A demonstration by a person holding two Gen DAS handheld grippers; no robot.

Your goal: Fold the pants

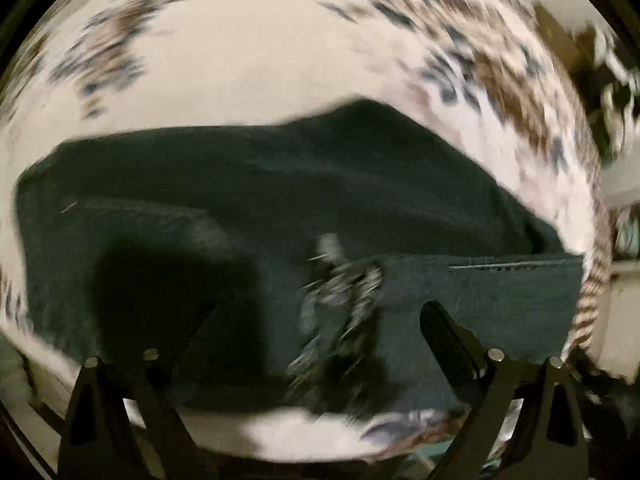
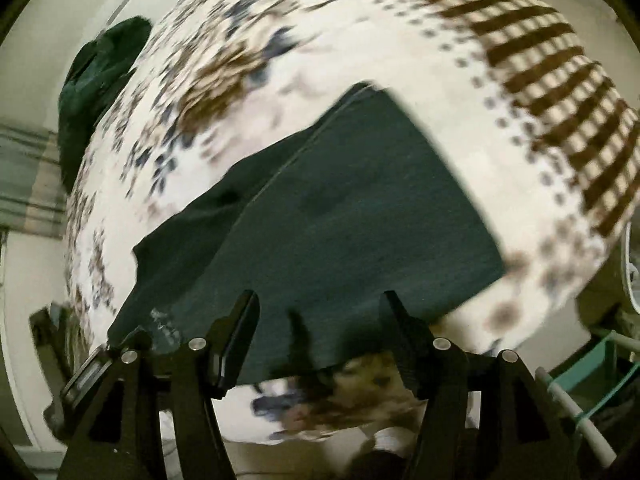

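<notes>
Dark green pants [image 2: 340,216] lie just below the open right hand-held gripper [image 2: 322,312].

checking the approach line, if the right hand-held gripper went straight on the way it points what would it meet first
Most likely the dark green pants, spread on the patterned bedspread. The right hand-held gripper is open with nothing between its fingers, aimed steeply down at the cloth. Depth is hard to judge in this blurred view.

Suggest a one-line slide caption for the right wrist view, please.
Open right gripper above dark green pants lying folded on a patterned bedspread.
</notes>
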